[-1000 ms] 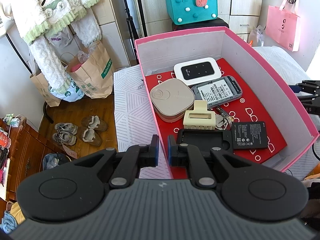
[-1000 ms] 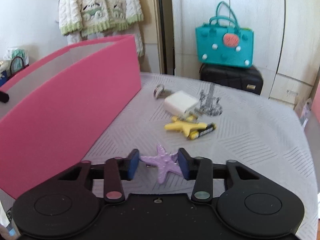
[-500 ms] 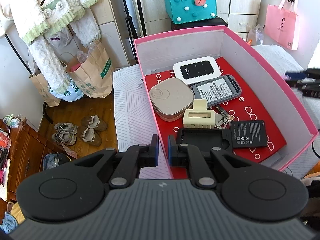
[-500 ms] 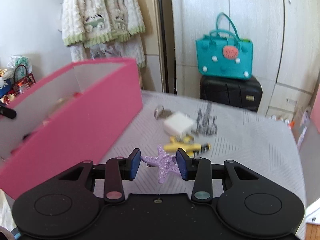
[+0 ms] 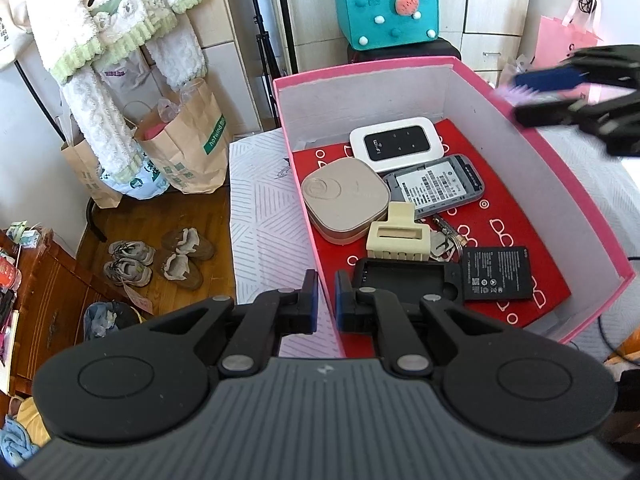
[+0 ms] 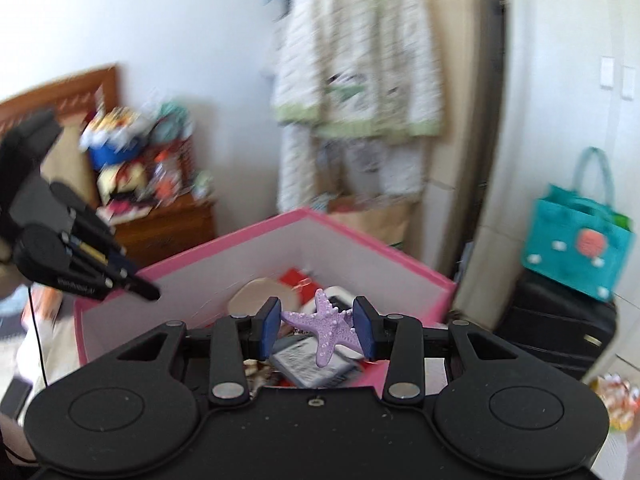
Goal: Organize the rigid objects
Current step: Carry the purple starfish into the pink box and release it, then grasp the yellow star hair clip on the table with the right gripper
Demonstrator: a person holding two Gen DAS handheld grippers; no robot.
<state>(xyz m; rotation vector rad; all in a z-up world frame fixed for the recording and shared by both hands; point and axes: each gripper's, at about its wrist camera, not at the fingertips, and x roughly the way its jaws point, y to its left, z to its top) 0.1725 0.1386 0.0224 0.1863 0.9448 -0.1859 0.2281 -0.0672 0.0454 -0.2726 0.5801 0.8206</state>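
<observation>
— Starfish (image 6: 326,330), purple, that's what the tidying is about right now. But start with the big thing: where is the pink box (image 5: 560,184)?

— On the pale patterned cover (image 5: 260,216), open-topped, with a red printed sheet lining its floor. It is by far the largest piece on there.

— What lies in it?

— A beige rounded case (image 5: 346,200) near the left wall, a white pocket router (image 5: 396,142) behind it, and a grey phone (image 5: 436,184) lying back-up just beside the two. In front of those, a black phone cover (image 5: 404,280), a flat black battery (image 5: 498,272) beside it, a cream hair claw (image 5: 400,234), and some keys (image 5: 444,240) half hidden behind the claw.

— And the grippers?

— The left gripper (image 5: 326,300) hangs over the near left wall of the box, its pads pressed nearly together with nothing between them. The right gripper (image 6: 316,328) is over the box's right side, pinching the starfish by two of its arms, up in the air.

— Over the inside of the box?

— It seems so, though that view is blurred, so I would not swear to the exact spot.
</observation>
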